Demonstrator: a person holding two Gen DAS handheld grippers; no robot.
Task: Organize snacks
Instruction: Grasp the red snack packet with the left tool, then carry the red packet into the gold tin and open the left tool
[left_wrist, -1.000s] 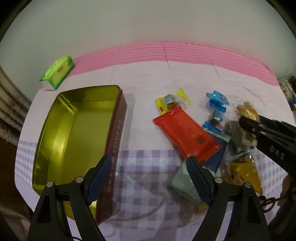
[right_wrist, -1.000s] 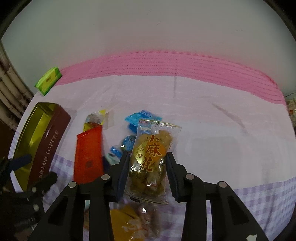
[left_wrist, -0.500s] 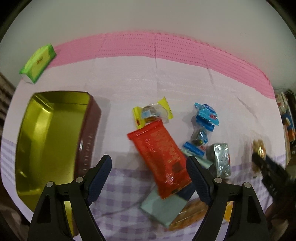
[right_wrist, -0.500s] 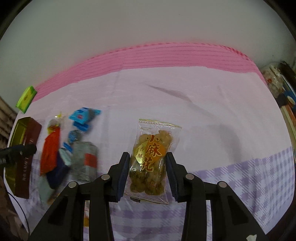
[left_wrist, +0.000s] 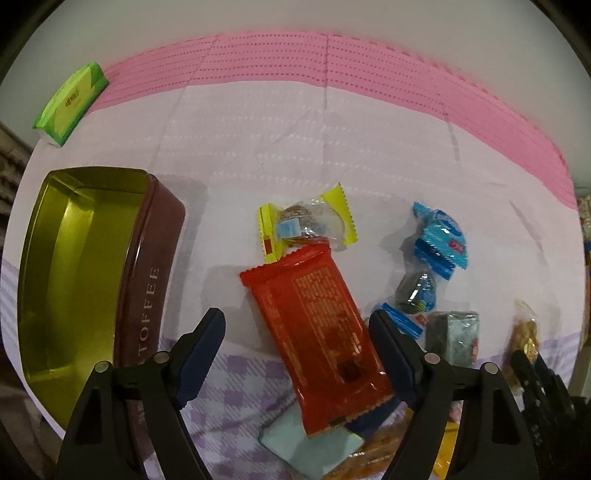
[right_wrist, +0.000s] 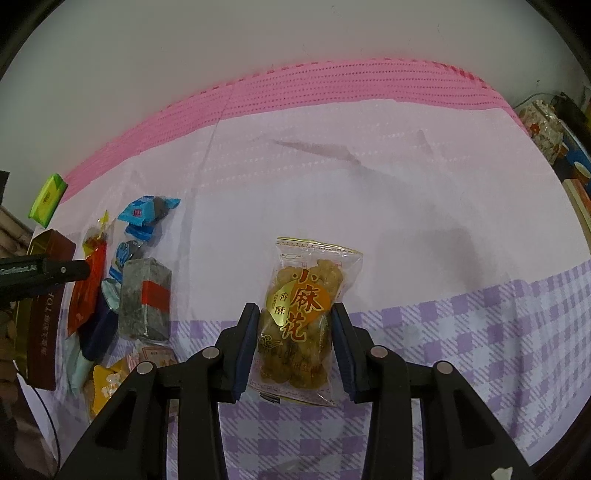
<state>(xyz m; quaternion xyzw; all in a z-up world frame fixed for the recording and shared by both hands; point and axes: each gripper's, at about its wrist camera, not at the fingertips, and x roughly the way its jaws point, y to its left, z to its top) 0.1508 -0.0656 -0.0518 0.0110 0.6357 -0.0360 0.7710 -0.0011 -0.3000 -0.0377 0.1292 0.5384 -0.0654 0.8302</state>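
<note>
**Right tool holds a snack bag, left tool wide over the red pack**

The right tool (right_wrist: 293, 341) is squeezing a clear bag (right_wrist: 306, 314) of golden twists, held above the bench (right_wrist: 369, 184) with its checked cloth. The left tool (left_wrist: 295, 343) is wide apart and holds nothing; its jaws have just been closing a little. The red pack (left_wrist: 317, 336) lies flat between them, on the snack pile. The gold tin (left_wrist: 74, 269) sits open to the left of it. A green pack (left_wrist: 70, 101) lies far back.
</note>
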